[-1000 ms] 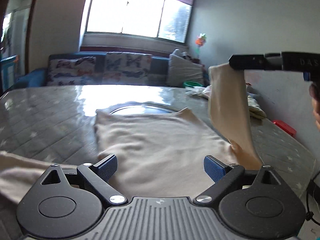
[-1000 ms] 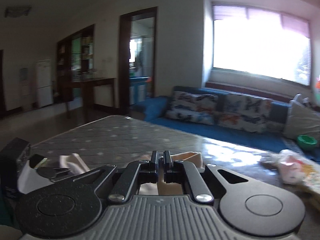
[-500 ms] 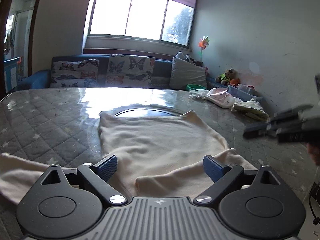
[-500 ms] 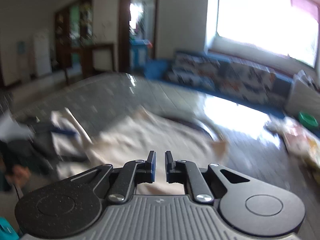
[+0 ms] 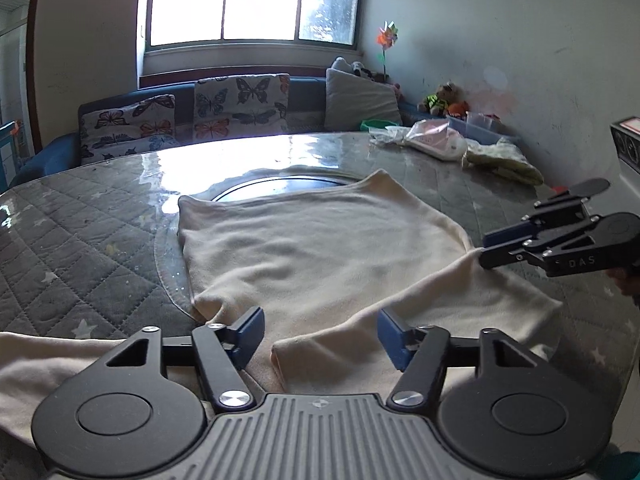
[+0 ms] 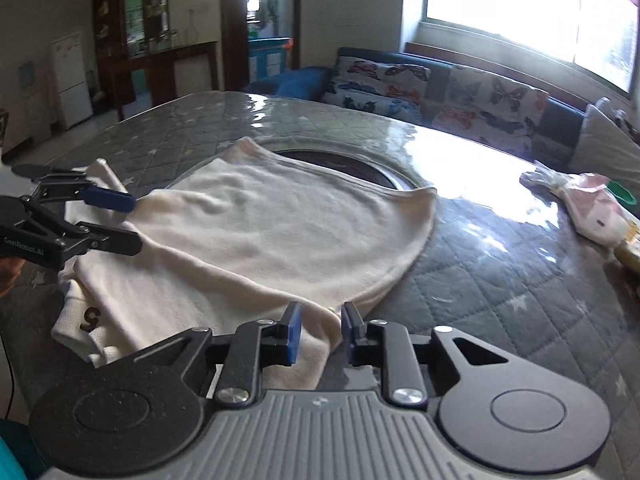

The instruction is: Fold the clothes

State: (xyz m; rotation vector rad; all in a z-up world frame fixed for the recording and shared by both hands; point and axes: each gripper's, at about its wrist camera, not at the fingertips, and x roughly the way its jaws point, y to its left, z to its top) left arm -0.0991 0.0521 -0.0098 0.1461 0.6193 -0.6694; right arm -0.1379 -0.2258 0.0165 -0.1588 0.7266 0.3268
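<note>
Sweater (image 5: 320,248), cream and spread flat, is lying on the quilted table (image 5: 80,240) under a glossy clear cover, its far edge overlapping a round inset (image 5: 280,186) in the tabletop, and one sleeve (image 5: 400,320) is lying folded across its near part. Left gripper (image 5: 320,334) is hovering low over that sleeve's cuff with its blue-padded jaws spread wide and gripping nothing. Right gripper (image 6: 318,334) is sitting at the sweater's right edge with its jaws parted around a fold of cloth without pinching it, and a sofa (image 5: 180,120) with butterfly cushions is standing beyond the table.
</note>
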